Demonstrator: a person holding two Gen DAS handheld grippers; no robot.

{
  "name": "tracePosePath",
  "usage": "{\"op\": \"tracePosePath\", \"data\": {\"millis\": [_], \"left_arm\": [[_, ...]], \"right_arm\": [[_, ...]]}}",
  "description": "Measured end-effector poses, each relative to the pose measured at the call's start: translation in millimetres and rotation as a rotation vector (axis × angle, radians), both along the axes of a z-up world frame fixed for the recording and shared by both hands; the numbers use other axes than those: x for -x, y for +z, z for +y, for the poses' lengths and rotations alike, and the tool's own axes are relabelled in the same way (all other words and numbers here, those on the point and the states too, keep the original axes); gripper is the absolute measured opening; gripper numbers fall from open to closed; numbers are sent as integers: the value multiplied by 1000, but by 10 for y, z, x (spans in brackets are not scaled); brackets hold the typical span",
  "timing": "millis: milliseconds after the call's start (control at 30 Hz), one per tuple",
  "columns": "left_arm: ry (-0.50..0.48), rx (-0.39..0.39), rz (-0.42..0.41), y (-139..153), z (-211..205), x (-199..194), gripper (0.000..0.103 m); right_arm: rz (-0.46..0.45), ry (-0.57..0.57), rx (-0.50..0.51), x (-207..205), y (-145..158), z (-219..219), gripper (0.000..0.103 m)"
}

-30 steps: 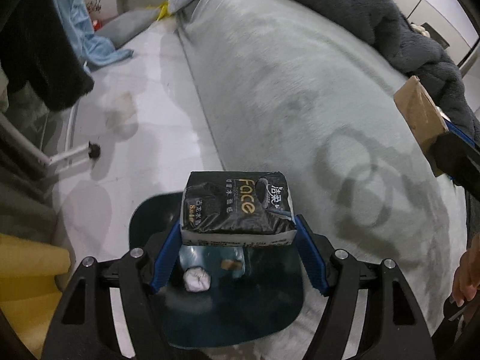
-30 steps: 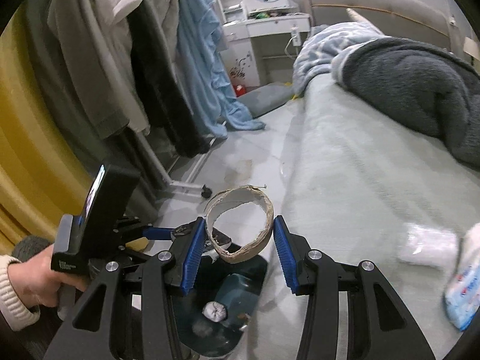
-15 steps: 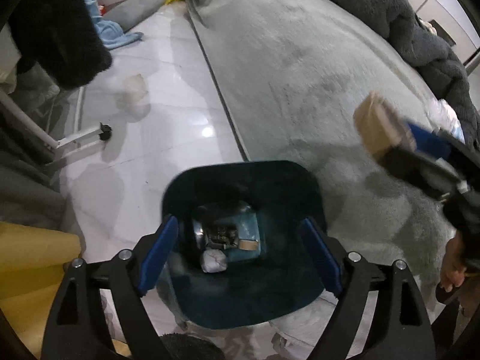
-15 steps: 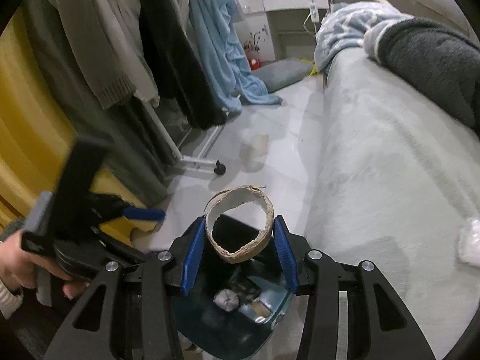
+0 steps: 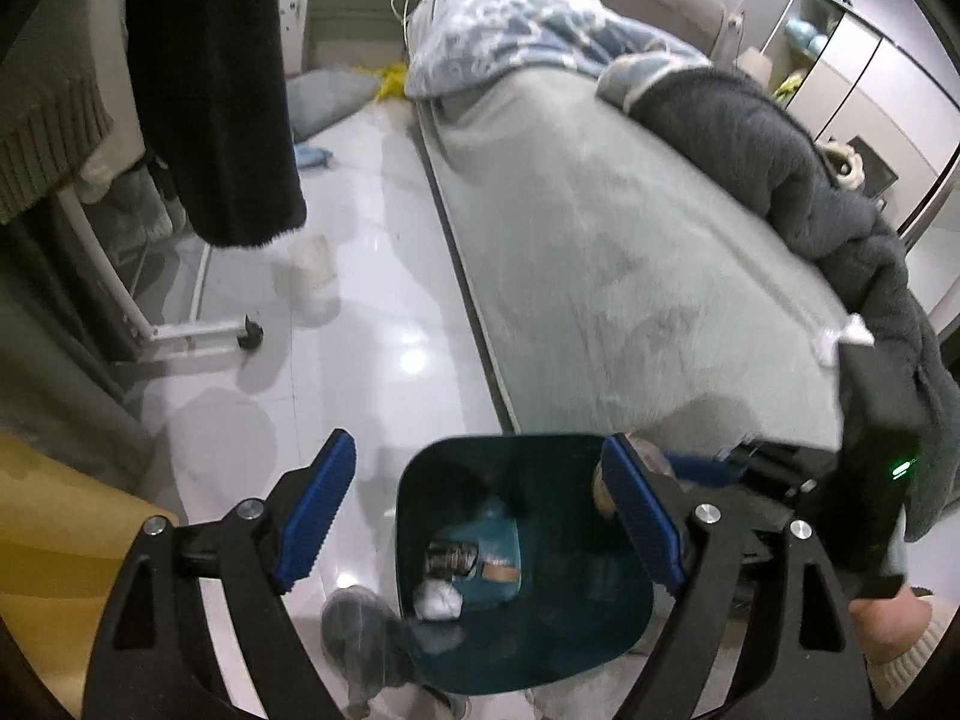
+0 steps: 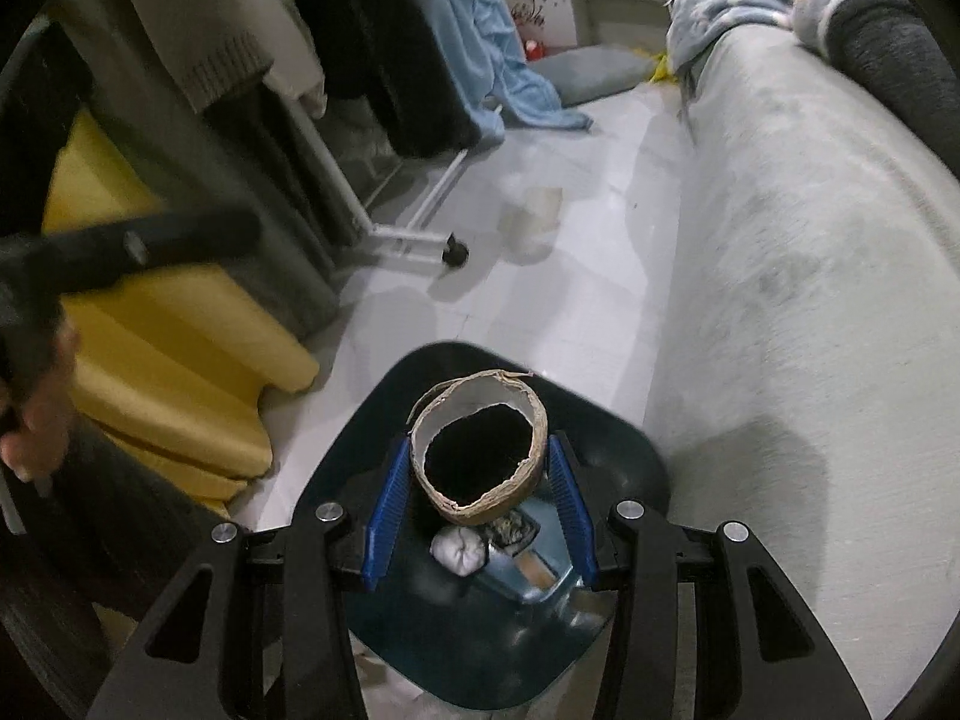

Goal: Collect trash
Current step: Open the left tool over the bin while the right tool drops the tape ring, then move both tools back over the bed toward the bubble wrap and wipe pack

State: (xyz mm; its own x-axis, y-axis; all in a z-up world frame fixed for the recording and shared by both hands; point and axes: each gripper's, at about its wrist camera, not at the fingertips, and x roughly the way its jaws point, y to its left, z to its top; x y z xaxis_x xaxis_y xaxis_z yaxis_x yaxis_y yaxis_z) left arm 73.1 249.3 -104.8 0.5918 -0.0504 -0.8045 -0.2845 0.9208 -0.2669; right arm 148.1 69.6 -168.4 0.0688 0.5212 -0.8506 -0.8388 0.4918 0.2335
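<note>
A dark teal trash bin stands on the white floor by the bed. Inside it lie a black tissue pack and a white crumpled ball. My left gripper hangs above the bin's mouth, open, with nothing between its blue pads. In the right wrist view my right gripper is shut on a brown cardboard ring, squeezed from both sides and held upright just over the bin. Below the ring show the white ball and the pack.
A bed with a grey-green cover runs along the right, bearing a dark blanket and a white plastic scrap. A clothes rack stands left, its wheeled foot on the floor. A yellow cushion lies left of the bin.
My left gripper let go of the black tissue pack, which now lies in the bin, then opened wide and rose. The right gripper came down over the bin with the ring.
</note>
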Motion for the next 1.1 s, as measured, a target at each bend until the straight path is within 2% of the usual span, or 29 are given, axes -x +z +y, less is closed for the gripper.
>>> {"op": "tracePosePath", "data": {"millis": [100, 167, 367, 600, 767, 933, 1100], "left_arm": [[-2, -9, -54, 104, 1, 17, 85], [-1, -13, -95, 195, -16, 22, 85], [-20, -74, -201, 451, -161, 24, 84], [-57, -88, -283, 618, -349, -18, 84], [-86, -132, -344, 743, -549, -59, 84], [-119, -148, -360, 788, -760, -149, 84], [-138, -144, -372, 815, -957, -242, 84]], "right_arm": [[10, 16, 24, 41, -55, 36, 49], [7, 21, 40, 42, -87, 70, 62], [6, 23, 40, 42, -21, 64, 71], [-30, 13, -39, 10, 281, -40, 76], [-84, -12, -108, -31, 548, -234, 78], [-142, -74, -161, -152, 750, -563, 79], [-179, -134, -184, -252, 826, -886, 80]]}}
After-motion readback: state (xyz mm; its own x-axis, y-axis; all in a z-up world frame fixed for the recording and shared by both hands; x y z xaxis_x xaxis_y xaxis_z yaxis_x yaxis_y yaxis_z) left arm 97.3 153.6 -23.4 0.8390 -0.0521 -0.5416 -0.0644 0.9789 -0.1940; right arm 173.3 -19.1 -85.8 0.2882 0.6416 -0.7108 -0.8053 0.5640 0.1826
